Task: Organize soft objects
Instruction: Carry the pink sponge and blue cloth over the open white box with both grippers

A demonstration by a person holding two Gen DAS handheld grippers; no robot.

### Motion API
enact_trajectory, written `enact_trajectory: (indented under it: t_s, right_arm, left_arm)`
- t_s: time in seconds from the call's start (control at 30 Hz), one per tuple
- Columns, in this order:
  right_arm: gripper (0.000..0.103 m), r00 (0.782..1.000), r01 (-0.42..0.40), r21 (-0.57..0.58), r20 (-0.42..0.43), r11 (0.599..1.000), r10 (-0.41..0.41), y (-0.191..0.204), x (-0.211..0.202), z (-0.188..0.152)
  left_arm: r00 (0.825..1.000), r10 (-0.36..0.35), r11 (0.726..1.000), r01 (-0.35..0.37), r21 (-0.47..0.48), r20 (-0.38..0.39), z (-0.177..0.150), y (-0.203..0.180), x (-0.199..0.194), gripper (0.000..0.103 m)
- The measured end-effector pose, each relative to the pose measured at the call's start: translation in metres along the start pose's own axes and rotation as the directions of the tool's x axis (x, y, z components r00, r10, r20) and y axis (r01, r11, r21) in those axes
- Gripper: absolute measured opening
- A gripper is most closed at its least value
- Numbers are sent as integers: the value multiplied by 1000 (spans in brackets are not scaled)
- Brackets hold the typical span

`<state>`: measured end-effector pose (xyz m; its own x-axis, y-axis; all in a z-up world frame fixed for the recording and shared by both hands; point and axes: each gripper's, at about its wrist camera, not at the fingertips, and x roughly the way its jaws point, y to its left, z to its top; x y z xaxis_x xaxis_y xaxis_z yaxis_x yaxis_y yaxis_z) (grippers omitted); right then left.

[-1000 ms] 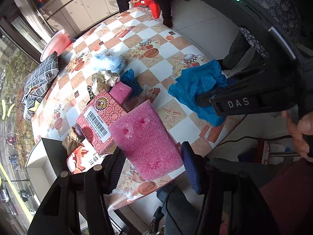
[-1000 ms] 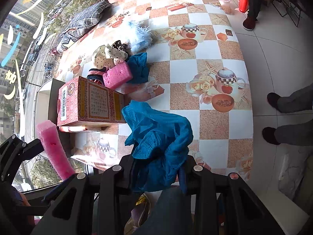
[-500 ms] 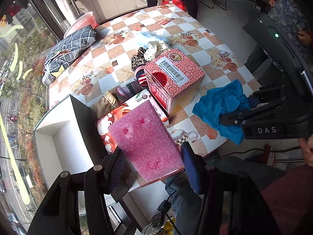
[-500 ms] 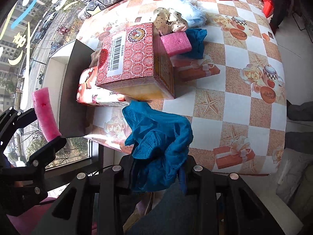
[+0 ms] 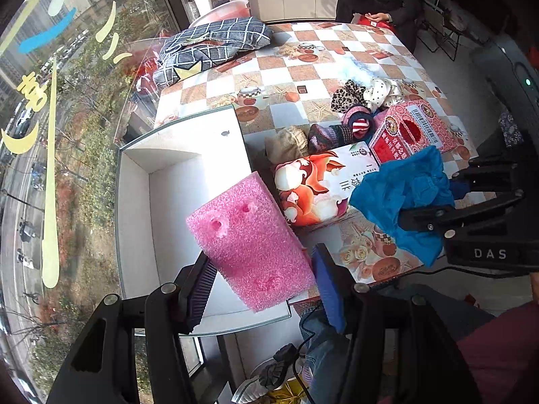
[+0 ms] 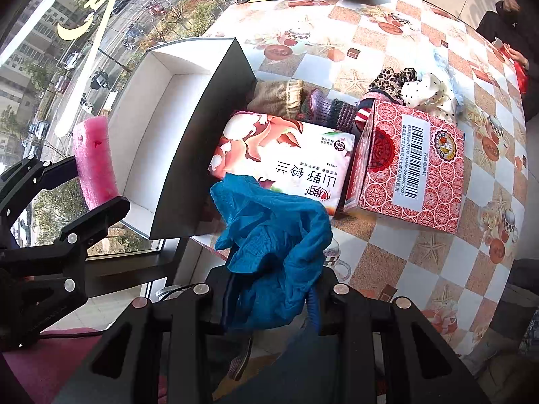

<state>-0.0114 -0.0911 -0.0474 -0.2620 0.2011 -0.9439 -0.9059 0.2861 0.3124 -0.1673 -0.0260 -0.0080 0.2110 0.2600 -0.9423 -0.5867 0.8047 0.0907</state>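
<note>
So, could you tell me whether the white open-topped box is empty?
Empty where visible: white open-topped box shows only bare walls and floor.

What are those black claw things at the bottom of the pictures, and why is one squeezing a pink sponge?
They are two grabber tools, one in each of a person's hands. Each carries a camera looking along its two fingers, so each picture is one tool's view. The left gripper is shut on a pink foam block, above an open white box. The right gripper is shut on a crumpled blue cloth. On the checkered tablecloth lie a red patterned carton, a flowery tissue pack, knitted socks and a plaid cushion.
</note>
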Motion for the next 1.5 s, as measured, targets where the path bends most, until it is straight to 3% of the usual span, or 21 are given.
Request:
enact_trajectory:
  t_s: [0.27,0.57,0.77,1.5]
  right_arm:
    - [35,999,-42,-97,17,994,44,61,2,46]
    - [35,997,-64,-156,21,986,68,112,3,77]
    - [35,998,-55,-156,-34,986,50,113,17,72]
    - [35,998,-43,-121,-40,992,38,106,15,73]
  left_arm:
    - [997,76,988,-78,-133,-20,-26,62,6,61]
    - [994,100,972,-106,-210,-39,-37,88,15,61]
    - [994,98,974,-106,-199,-52,-38,86,23,61]
    - [995,85,979,-92,-184,-50,-34,84,28,61]
